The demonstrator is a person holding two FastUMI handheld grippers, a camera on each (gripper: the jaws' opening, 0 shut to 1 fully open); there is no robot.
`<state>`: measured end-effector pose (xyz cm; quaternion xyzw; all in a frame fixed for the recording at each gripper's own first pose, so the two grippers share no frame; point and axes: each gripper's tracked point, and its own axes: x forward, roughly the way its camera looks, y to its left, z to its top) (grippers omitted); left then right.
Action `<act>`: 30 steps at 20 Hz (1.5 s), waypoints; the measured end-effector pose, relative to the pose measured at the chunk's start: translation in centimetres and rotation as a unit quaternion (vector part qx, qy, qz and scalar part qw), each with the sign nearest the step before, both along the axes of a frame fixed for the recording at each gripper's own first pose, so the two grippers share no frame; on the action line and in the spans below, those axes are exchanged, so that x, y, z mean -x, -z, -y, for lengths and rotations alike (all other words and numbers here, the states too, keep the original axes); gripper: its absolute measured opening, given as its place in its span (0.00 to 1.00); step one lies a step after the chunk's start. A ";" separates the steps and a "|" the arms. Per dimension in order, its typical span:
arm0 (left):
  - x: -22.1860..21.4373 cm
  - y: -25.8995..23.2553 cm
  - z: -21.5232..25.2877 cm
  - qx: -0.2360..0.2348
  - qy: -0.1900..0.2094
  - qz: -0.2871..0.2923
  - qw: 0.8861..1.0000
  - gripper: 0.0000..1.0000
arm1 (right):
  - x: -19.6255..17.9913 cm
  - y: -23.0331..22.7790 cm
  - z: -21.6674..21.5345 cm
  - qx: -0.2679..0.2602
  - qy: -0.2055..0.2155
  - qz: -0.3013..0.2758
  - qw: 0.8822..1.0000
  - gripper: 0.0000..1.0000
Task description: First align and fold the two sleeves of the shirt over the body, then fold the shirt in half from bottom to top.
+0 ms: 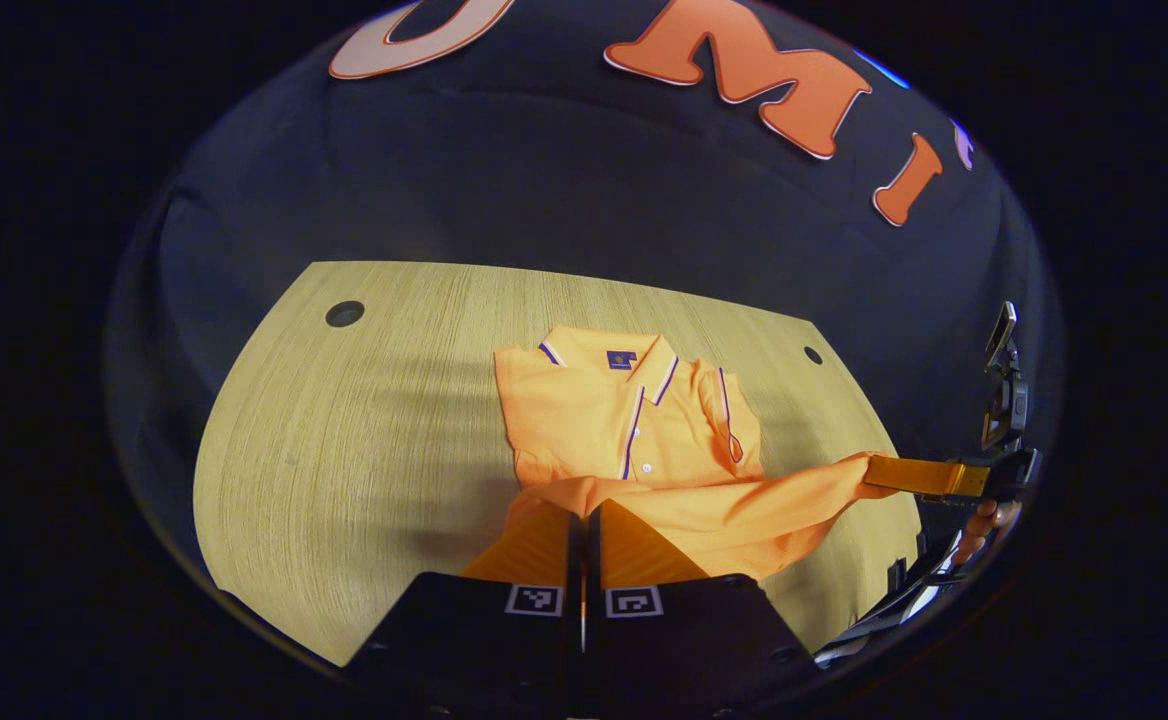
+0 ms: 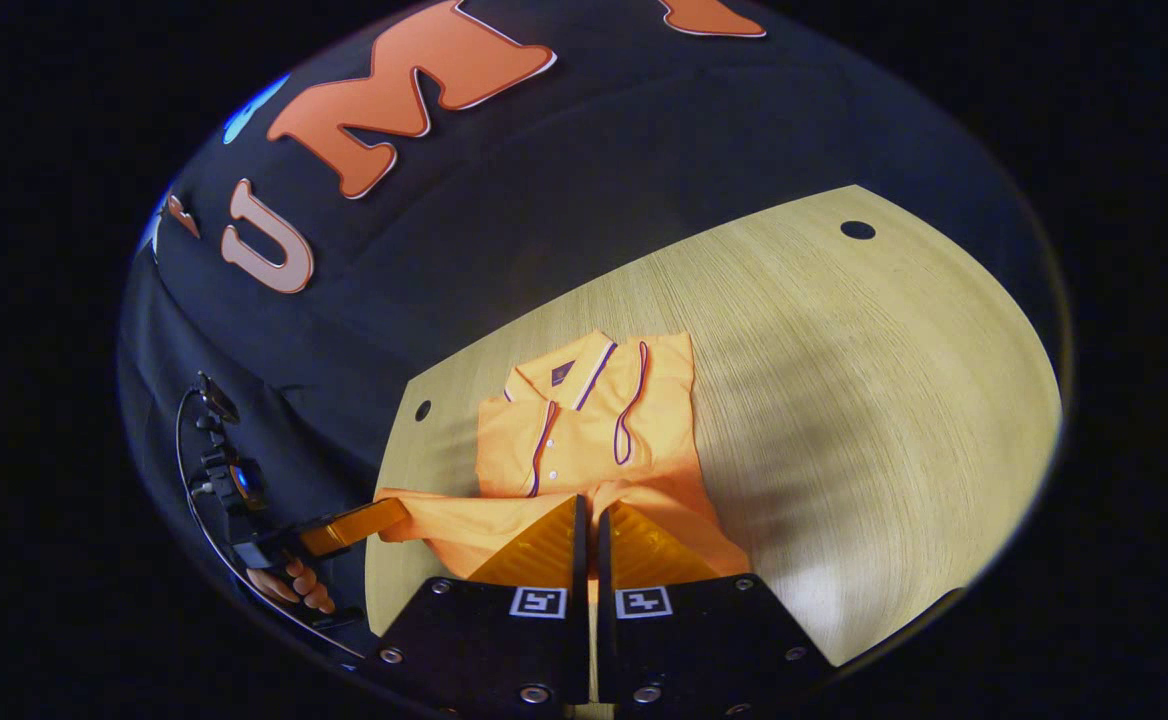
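Soft cloth on matt wood-grain board

The shirt [image 1: 604, 410] is a matt knit cloth with contrasting piping at collar and placket. The table [image 1: 374, 440] looks like pale laminate with a fine straight grain and low sheen. The booth wall [image 1: 564, 170] is dull black cloth.

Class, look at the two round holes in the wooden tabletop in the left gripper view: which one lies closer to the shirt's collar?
The smaller-looking hole, right of the shirt, lies closer to the collar. The other hole sits far off toward the table's left corner.
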<state>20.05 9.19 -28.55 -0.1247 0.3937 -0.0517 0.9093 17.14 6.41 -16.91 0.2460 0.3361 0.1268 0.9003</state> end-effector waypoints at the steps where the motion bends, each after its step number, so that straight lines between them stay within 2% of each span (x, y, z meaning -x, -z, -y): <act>1: -1.0 0.2 -0.3 0.004 -0.002 -0.003 1.000 0.01 | -1.1 -0.1 -0.1 0.004 0.002 -0.001 1.000 0.04; 7: -7.2 1.5 -2.4 0.013 -0.009 -0.010 1.000 0.01 | -8.1 0.0 -0.3 0.027 0.006 -0.015 0.999 0.04; 14: -12.6 4.2 -3.1 0.002 0.006 -0.019 1.000 0.00 | -15.6 1.8 -1.7 0.051 0.015 -0.042 0.998 0.04; 17: -14.6 5.1 -3.7 -0.001 -0.004 -0.023 1.000 0.01 | -17.6 3.1 -0.7 0.074 0.031 -0.050 0.996 0.04; 19: -16.2 5.8 -4.6 -0.006 -0.019 -0.025 0.999 0.01 | -18.5 2.7 0.1 0.057 0.053 -0.062 0.995 0.04; 20: -16.7 5.9 -5.0 -0.008 -0.024 -0.026 0.999 0.03 | -18.8 2.4 0.2 0.040 0.061 -0.067 0.995 0.04; 21: -17.1 5.9 -5.2 -0.009 -0.030 -0.027 0.999 0.19 | -18.6 2.6 0.7 0.037 0.072 -0.078 0.994 0.04; 22: -16.9 5.7 -5.5 -0.011 -0.035 -0.026 0.999 0.37 | -18.6 2.7 1.4 0.038 0.077 -0.081 0.993 0.16; 23: -17.1 5.6 -5.9 -0.020 -0.039 -0.024 0.999 0.55 | -18.8 2.6 2.3 0.050 0.081 -0.076 0.993 0.24; 24: -16.8 5.2 -6.3 -0.026 -0.043 -0.022 0.998 0.73 | -18.7 2.3 2.7 0.062 0.082 -0.062 0.993 0.51; 25: -16.7 4.7 -6.5 -0.031 -0.047 -0.019 0.998 0.91 | -18.2 2.0 2.8 0.071 0.081 -0.053 0.993 0.66; 26: -16.4 3.8 -6.5 -0.030 -0.051 -0.011 0.998 0.96 | -17.7 1.3 2.8 0.070 0.081 -0.040 0.993 0.81; 28: -15.7 1.4 -6.7 -0.032 -0.062 0.008 0.998 0.99 | -16.1 -0.3 2.9 0.068 0.085 -0.016 0.994 0.93; 30: -14.4 -0.9 -6.6 -0.038 -0.066 0.033 0.997 0.99 | -14.1 -1.5 3.1 0.075 0.088 0.011 0.993 0.98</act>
